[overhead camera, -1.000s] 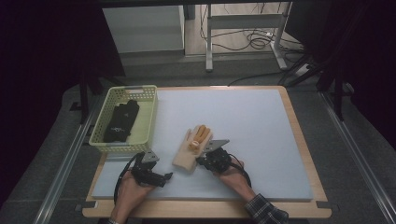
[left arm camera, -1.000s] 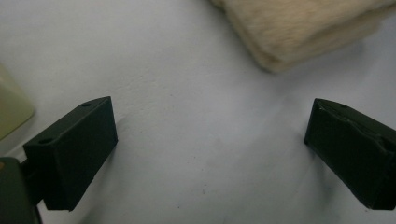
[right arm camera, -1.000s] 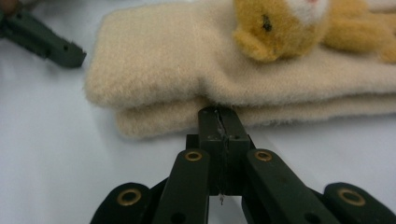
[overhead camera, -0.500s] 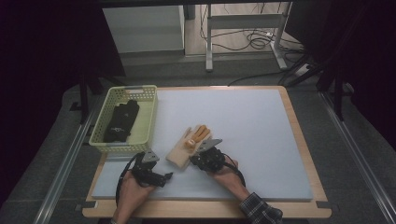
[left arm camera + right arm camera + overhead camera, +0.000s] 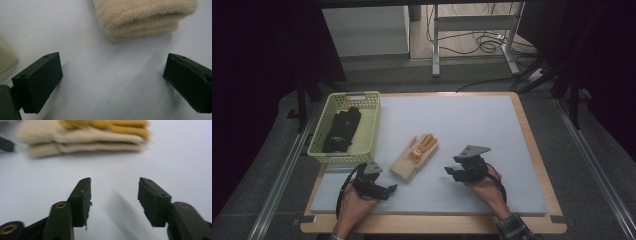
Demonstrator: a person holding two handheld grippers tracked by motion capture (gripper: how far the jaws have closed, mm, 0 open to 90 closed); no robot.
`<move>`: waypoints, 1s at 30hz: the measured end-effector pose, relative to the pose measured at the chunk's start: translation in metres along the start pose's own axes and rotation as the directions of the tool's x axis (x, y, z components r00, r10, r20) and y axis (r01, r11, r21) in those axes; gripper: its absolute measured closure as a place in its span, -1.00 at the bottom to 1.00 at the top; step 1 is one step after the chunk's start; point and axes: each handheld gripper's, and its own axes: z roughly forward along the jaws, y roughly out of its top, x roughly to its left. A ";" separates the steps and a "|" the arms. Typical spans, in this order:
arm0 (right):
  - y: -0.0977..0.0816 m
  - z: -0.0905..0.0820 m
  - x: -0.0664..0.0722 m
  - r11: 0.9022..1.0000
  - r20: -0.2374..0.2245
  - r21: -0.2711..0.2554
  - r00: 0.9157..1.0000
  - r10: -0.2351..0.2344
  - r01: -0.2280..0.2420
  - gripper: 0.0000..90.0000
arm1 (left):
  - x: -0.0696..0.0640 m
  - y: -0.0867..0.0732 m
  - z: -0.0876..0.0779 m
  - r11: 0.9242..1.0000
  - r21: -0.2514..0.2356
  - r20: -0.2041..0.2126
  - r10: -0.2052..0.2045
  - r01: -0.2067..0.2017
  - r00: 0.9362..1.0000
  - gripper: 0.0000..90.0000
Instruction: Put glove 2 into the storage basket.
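A pair of beige gloves with yellow fingers (image 5: 416, 156) lies stacked on the pale blue mat (image 5: 472, 125), near its front left. My left gripper (image 5: 389, 189) rests on the mat just in front of the gloves' cuffs (image 5: 142, 20), its jaws wide open with only mat between them. My right gripper (image 5: 451, 171) hovers to the right of the gloves (image 5: 82, 137), apart from them. Its jaws have just been opening and hold nothing.
A pale yellow-green basket (image 5: 364, 97) stands at the mat's left edge with dark gloves (image 5: 341, 129) inside. The wooden table rim (image 5: 537, 150) frames the mat. Cables and a metal stand (image 5: 472, 30) lie on the floor beyond.
My right gripper was shut at the gloves, nudged them to the left, then opened and drew back to the right. The gloves lie slightly further left. The left gripper has kept still.
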 end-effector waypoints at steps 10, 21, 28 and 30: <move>-0.035 -0.029 -0.037 0.998 0.112 0.000 0.992 0.060 -0.060 -0.37 | -0.006 0.007 -0.001 1.000 0.017 0.009 -0.017 0.017 1.000 -0.96; -0.049 -0.028 -0.052 0.993 0.169 0.052 0.981 0.092 -0.102 -0.62 | -0.014 0.045 -0.002 1.000 -0.004 0.048 -0.025 0.026 0.999 -1.00; -0.050 -0.028 -0.052 0.994 0.176 0.050 0.980 0.089 -0.100 -0.63 | -0.015 0.074 0.016 1.000 0.022 0.031 -0.014 0.013 0.999 -1.00; -0.050 -0.028 -0.052 0.994 0.176 0.049 0.980 0.089 -0.099 -0.63 | -0.013 0.080 0.022 0.999 0.032 0.030 -0.016 0.015 0.999 -1.00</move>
